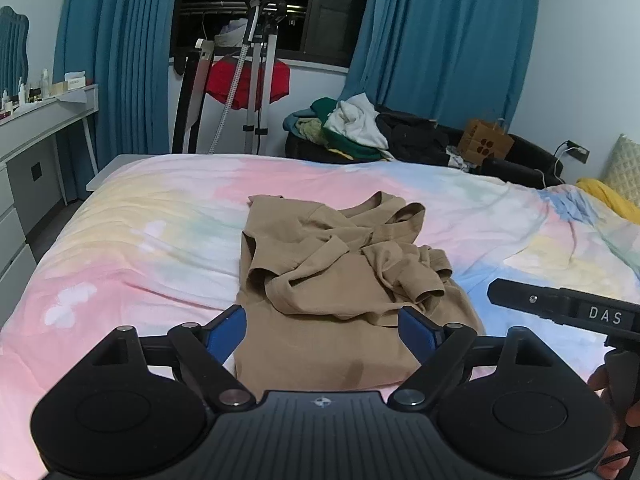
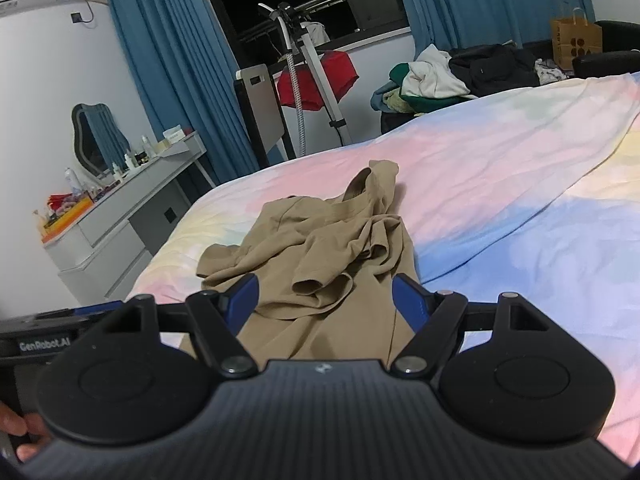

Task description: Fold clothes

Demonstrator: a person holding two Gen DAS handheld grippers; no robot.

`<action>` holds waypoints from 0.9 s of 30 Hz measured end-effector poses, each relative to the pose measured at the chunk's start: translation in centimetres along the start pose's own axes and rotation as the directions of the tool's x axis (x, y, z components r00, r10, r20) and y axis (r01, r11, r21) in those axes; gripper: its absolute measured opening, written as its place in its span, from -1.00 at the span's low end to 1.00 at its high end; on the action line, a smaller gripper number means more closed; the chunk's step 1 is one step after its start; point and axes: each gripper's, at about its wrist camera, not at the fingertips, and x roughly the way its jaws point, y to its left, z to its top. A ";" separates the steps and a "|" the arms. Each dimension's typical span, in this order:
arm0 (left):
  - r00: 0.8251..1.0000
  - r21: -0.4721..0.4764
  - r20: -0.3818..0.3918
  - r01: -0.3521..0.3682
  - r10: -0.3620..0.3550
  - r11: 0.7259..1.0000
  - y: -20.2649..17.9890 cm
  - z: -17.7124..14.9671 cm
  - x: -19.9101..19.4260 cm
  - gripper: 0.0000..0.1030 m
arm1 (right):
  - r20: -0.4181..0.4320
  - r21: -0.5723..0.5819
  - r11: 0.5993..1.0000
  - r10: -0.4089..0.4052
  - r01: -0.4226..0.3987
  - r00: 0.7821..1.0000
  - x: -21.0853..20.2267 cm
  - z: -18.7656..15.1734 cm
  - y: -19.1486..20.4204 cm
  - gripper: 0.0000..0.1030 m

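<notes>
A tan garment (image 1: 340, 276) lies crumpled on the pastel bedspread (image 1: 132, 240), sleeves bunched over its middle, lower part flatter toward me. My left gripper (image 1: 322, 330) is open and empty, hovering just above the garment's near hem. The right gripper's body (image 1: 568, 308) shows at the right edge of the left wrist view. In the right wrist view the same garment (image 2: 320, 256) lies ahead on the bedspread (image 2: 500, 200). My right gripper (image 2: 324, 300) is open and empty over the garment's near part.
A pile of clothes (image 1: 360, 128) and a brown paper bag (image 1: 486, 142) sit on a dark sofa beyond the bed. A garment steamer stand (image 1: 256, 72) with a red cloth stands by the window. A grey dresser (image 2: 120, 220) with bottles stands left. A yellow pillow (image 1: 612, 196) lies far right.
</notes>
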 end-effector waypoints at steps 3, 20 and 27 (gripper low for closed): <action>1.000 -0.007 -0.023 -0.002 0.001 1.000 0.3 -0.2 0.7 0.64 | -0.001 0.004 1.000 -0.010 0.010 1.000 0.2 -0.1 -0.1 0.48; 0.967 -0.375 -0.247 -0.031 -0.067 0.926 4.4 -2.6 5.1 0.67 | -0.080 0.104 0.994 0.029 -0.020 0.996 1.6 -0.4 -1.4 0.48; 0.957 -0.519 -0.252 -0.006 -0.146 0.854 6.3 -3.6 6.8 0.64 | -0.074 0.106 0.994 0.037 -0.029 0.997 1.4 -0.5 -1.1 0.48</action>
